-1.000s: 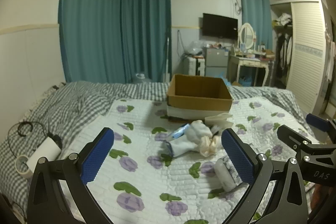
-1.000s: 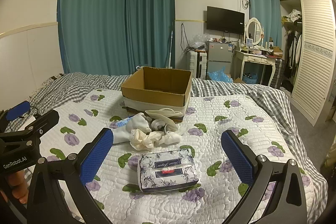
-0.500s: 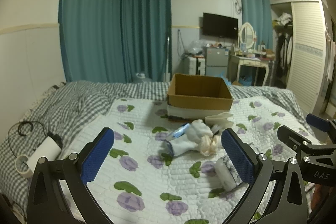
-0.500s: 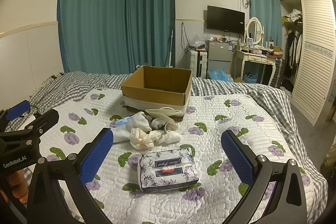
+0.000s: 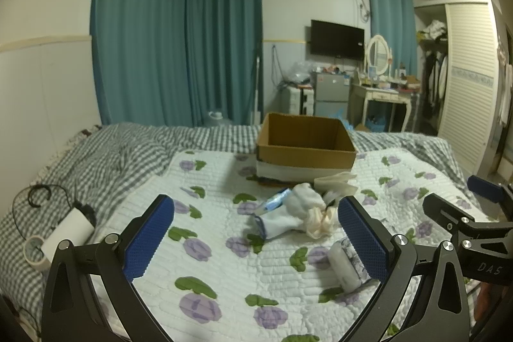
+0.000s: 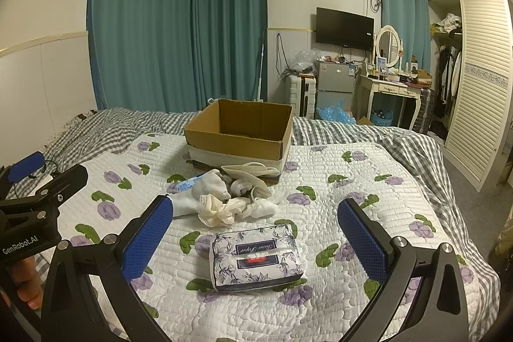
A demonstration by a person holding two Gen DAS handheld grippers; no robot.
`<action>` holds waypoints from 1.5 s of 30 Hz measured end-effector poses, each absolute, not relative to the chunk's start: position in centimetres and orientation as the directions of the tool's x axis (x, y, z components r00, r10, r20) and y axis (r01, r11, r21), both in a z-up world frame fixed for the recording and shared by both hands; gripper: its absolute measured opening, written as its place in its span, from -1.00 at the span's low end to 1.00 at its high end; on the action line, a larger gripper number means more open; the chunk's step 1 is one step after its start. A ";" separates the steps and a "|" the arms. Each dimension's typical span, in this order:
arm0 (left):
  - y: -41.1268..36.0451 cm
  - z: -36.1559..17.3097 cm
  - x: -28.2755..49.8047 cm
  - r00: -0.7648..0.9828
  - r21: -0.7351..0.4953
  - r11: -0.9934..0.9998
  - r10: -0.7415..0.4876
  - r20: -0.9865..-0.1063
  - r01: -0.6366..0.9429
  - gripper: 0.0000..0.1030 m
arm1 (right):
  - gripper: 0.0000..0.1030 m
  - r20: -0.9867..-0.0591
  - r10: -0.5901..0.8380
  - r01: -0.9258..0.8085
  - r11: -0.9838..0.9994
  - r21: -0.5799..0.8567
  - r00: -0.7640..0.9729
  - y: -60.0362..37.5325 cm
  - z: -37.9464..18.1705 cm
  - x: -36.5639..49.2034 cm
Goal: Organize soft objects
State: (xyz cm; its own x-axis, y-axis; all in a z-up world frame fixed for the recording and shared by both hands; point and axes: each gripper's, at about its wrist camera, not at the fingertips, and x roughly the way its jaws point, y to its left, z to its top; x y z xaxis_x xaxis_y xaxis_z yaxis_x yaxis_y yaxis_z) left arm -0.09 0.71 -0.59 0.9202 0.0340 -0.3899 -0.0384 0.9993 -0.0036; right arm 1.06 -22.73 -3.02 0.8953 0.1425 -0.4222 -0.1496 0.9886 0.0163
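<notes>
A pile of soft things lies on the flowered quilt: white socks (image 6: pixel 205 189) (image 5: pixel 288 210), a cream cloth (image 6: pixel 218 210), a beige cloth piece (image 6: pixel 253 170). A floral tissue pack (image 6: pixel 255 255) lies nearer, also in the left wrist view (image 5: pixel 348 265). An open cardboard box (image 6: pixel 239 130) (image 5: pixel 304 146) stands behind the pile. My left gripper (image 5: pixel 256 241) is open and empty, above the quilt left of the pile. My right gripper (image 6: pixel 255 242) is open and empty, above the tissue pack.
A white charger with a cable (image 5: pixel 69 228) and a tape roll (image 5: pixel 33 252) lie on the checked sheet at the left. The bed's right edge (image 6: pixel 474 213) drops to the floor. A wardrobe (image 6: pixel 474 79) and a dressing table (image 6: pixel 394 88) stand beyond.
</notes>
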 end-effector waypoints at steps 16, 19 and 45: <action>1.3 -0.7 0.7 0.897 0.024 0.998 0.057 -0.438 -0.051 1.00 | 1.00 -0.491 0.172 -0.208 0.978 -0.018 0.854 -22.2 -4.1 2.3; 1.8 -3.1 2.2 0.849 0.011 0.997 0.066 -0.524 -0.071 1.00 | 1.00 -0.601 0.187 -0.234 0.972 0.000 0.777 -21.7 -7.5 4.6; -3.0 -8.6 12.1 0.681 0.050 0.999 0.029 -0.732 0.012 1.00 | -0.46 -0.710 0.196 -0.365 0.926 -0.092 0.677 -21.7 -9.7 11.8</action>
State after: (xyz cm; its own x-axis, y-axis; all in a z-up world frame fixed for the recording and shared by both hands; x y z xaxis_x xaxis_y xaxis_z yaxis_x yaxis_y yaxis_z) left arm 12.11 -2.99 -8.65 0.6811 0.0286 -0.7316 0.0116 0.9987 0.0498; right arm 11.79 -21.74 -9.75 0.6766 0.1957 -0.7098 -0.3649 0.9265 -0.0924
